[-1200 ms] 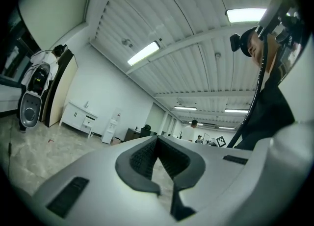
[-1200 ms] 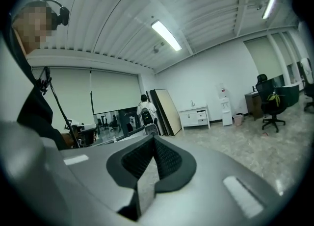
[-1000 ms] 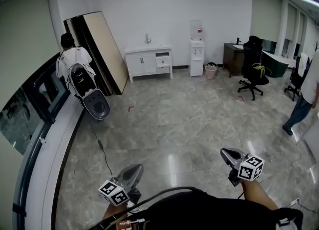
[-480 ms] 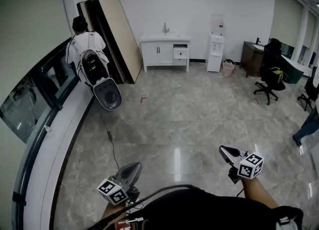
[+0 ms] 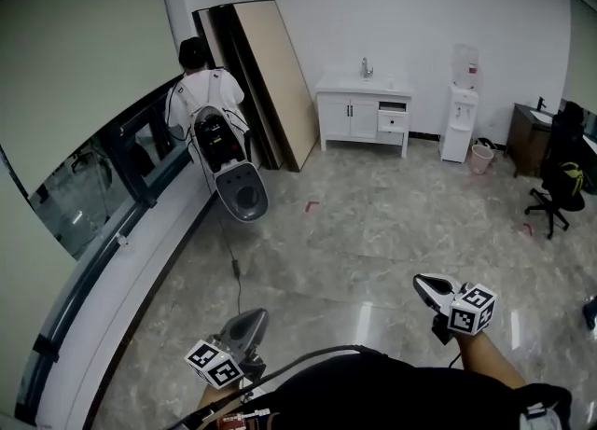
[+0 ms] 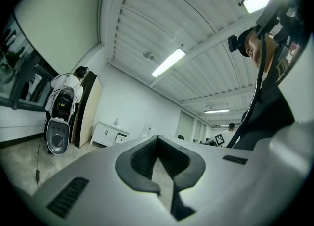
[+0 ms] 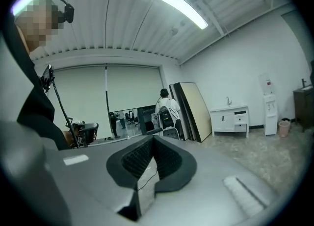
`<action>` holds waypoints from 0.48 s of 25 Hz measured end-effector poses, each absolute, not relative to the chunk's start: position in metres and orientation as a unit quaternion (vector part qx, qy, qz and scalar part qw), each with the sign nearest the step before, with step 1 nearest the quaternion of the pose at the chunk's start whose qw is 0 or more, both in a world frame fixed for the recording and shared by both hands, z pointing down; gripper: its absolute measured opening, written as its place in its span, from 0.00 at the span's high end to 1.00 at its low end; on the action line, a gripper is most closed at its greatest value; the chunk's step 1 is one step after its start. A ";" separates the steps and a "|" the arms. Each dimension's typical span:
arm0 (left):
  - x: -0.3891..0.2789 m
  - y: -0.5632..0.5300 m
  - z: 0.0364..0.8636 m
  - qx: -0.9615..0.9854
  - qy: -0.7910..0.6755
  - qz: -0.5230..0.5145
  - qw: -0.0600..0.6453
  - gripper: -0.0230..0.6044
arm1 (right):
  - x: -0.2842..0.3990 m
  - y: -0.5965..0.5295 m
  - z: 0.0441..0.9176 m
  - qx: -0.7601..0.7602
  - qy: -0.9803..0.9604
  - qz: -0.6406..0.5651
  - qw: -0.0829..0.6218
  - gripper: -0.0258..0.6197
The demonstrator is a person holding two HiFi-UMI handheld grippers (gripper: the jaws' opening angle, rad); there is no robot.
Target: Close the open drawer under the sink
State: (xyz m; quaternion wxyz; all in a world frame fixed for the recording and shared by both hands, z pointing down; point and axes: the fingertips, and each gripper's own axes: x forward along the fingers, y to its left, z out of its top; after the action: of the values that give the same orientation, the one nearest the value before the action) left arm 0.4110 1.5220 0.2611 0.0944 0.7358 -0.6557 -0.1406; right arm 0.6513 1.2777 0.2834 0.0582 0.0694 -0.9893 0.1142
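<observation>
The white sink cabinet (image 5: 364, 116) stands against the far wall, well away across the floor. Its upper right drawer (image 5: 393, 121) is pulled out a little. It also shows small in the left gripper view as the cabinet (image 6: 110, 134) and in the right gripper view as the cabinet (image 7: 229, 119). My left gripper (image 5: 248, 324) is held low at the bottom left, shut and empty, as the left gripper (image 6: 164, 189) also shows. My right gripper (image 5: 426, 285) is at the bottom right, shut and empty, pointing roughly level; the right gripper (image 7: 145, 190) shows the same.
A person (image 5: 207, 102) carrying a backpack rig stands by the left window ledge (image 5: 121, 260). Tall boards (image 5: 270, 74) lean on the wall left of the cabinet. Right of it are a water dispenser (image 5: 459, 125), a pink bin (image 5: 481, 158), a desk (image 5: 527, 134) and an office chair (image 5: 560, 181).
The cabinet has slid rightward in the head view and grown a bit larger. Both grippers travelled across the room with me and stayed shut.
</observation>
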 end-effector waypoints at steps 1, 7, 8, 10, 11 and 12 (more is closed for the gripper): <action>0.410 1.508 0.259 0.733 -0.661 -0.136 0.089 0.97 | 0.646 1.261 0.279 0.062 -0.991 0.108 0.056 0.96; 0.415 1.418 0.257 0.727 -0.665 -0.149 0.080 0.97 | 0.634 1.173 0.265 0.042 -0.994 0.088 0.040 0.96; 0.417 1.404 0.258 0.730 -0.663 -0.148 0.083 0.97 | 0.635 1.159 0.268 0.042 -0.995 0.084 0.039 0.96; 0.417 1.378 0.261 0.733 -0.659 -0.142 0.090 0.97 | 0.635 1.133 0.273 0.050 -0.994 0.086 0.039 0.96; 0.416 1.367 0.262 0.734 -0.658 -0.139 0.093 0.97 | 0.636 1.121 0.275 0.054 -0.994 0.091 0.038 0.96; 0.413 1.358 0.263 0.735 -0.658 -0.137 0.097 0.97 | 0.635 1.112 0.277 0.057 -0.993 0.098 0.038 0.96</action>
State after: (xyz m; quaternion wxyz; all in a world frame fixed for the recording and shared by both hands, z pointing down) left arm 0.4127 1.3575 0.2625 0.0967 0.7346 -0.6575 -0.1368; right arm 0.6352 1.1116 0.2770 0.0384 0.0573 -0.9928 0.0978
